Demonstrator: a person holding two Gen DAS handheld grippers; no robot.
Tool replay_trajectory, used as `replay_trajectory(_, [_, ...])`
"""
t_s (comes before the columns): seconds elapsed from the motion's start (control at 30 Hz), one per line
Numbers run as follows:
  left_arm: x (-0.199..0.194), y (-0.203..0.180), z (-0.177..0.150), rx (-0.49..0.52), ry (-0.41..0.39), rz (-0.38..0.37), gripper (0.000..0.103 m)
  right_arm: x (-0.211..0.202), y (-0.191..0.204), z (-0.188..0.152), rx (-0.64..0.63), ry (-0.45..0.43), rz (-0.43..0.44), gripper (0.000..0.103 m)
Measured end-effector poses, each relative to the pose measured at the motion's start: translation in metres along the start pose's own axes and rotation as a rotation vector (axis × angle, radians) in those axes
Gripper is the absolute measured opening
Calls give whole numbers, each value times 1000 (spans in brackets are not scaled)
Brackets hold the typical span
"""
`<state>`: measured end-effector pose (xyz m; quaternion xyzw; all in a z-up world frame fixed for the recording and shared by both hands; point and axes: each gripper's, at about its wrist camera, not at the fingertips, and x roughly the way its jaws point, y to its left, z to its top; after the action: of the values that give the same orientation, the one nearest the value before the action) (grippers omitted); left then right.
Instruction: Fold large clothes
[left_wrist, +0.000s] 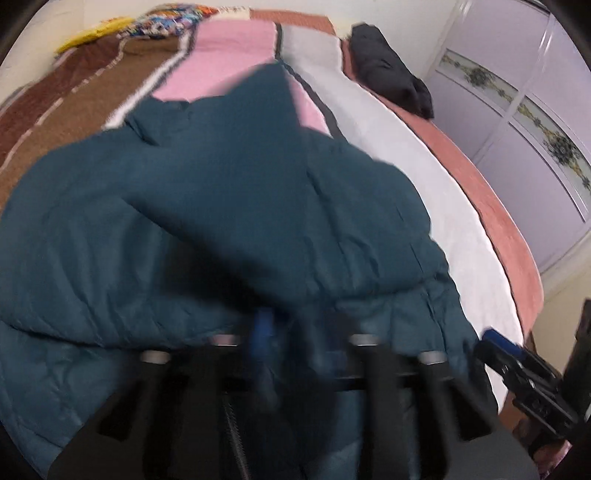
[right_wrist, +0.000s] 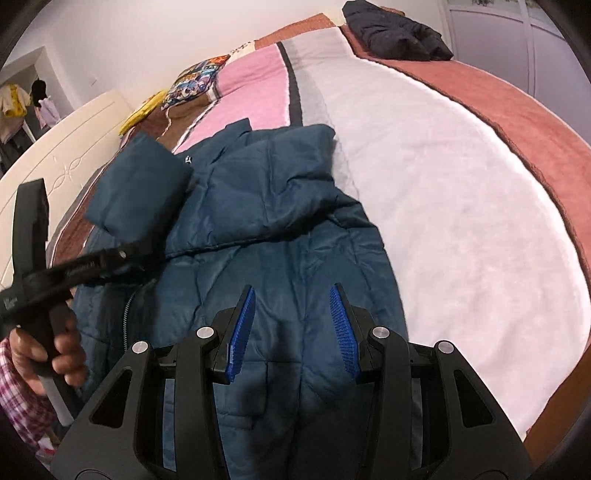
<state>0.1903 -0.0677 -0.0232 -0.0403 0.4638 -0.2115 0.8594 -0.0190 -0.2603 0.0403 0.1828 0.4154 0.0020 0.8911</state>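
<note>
Right fingers (right_wrist: 291, 332) parted over teal jacket (right_wrist: 258, 206), gripping nothing; left fingers (left_wrist: 295, 343) blurred, apparently apart, empty

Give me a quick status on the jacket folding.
Right tongs open, empty, above the teal quilted jacket. Left tongs blurred, state unclear. Jacket on the bed, sleeves folded across. Dark garment at the far corner, clear of it.

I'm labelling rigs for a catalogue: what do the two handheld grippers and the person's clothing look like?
Both the left gripper and right gripper have black angular frames; the right shows silver pivot bolts and blue ribbed pads. The sleeve is pink-and-white plaid.
</note>
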Motion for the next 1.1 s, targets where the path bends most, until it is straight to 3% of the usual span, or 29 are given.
replay_trajectory(0.27, [-48, -1, -26, 49, -70, -68, 52, 7, 16, -1, -20, 32, 39, 43])
replay_trajectory(0.4, [-76, 3, -42, 74, -142, -4, 52, 17, 26, 4, 0, 61, 97, 53])
replay_trajectory(0.5, [-100, 19, -63, 73, -179, 66, 52, 28, 28, 13, 62, 87, 156, 54])
replay_trajectory(0.73, [-129, 72, -98, -40, -169, 159, 52, 61, 38, 37, 194, 151, 214, 54])
replay_trajectory(0.8, [-134, 88, -105, -77, -167, 180, 52, 70, 42, 40, 204, 174, 199, 38])
replay_trajectory(0.83, [-137, 94, -108, -92, -168, 188, 52, 76, 44, 41, 206, 191, 190, 18])
replay_trajectory(0.87, [-139, 101, -110, -110, -170, 194, 52, 80, 44, 41, 207, 209, 193, 11])
replay_trajectory(1.1, [-142, 128, -114, -203, -177, 190, 52, 48, 40, 39, 184, 142, 158, 6])
